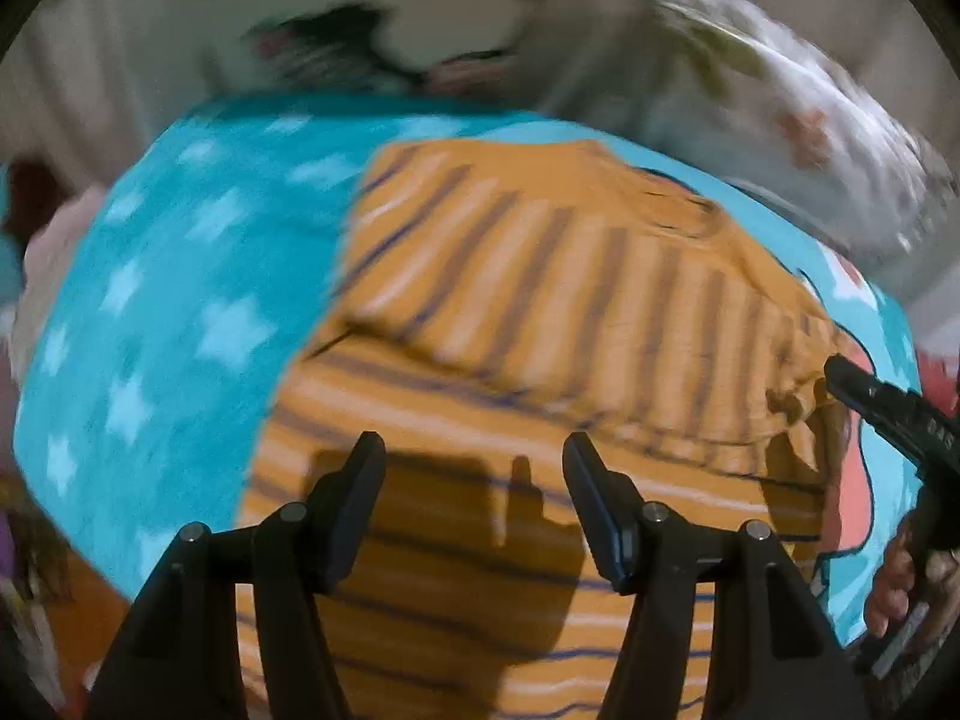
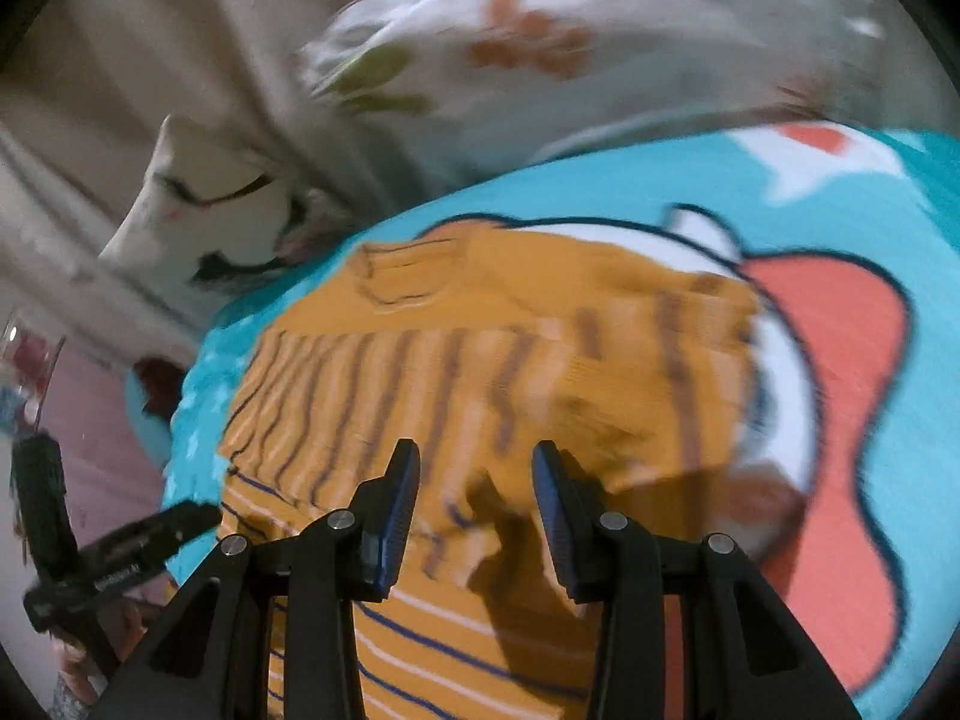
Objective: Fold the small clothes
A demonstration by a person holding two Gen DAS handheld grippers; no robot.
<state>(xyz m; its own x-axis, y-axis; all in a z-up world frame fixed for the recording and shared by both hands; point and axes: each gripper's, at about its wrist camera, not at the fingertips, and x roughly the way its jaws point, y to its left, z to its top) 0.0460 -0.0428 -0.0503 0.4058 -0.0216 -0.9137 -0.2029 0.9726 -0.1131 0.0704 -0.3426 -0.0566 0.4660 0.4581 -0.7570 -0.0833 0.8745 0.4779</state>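
The left gripper (image 1: pixel 474 450) hangs over the near part of the orange striped shirt (image 1: pixel 540 312) with its jaws spread and nothing between them. The right gripper (image 2: pixel 474 459) stands likewise, jaws apart and empty, above the shirt's right side, where the cloth is bunched.

The shirt lies on a turquoise blanket (image 1: pixel 150 300) with pale stars and a cartoon print, which seems to cover a bed. The far part of the shirt appears folded over the near part, since its stripes run crosswise to those below; by that I judge one fold made. The right edge looks rumpled, and further folding seems left. A floral pillow (image 2: pixel 540 48) sits at the far side, blurred.
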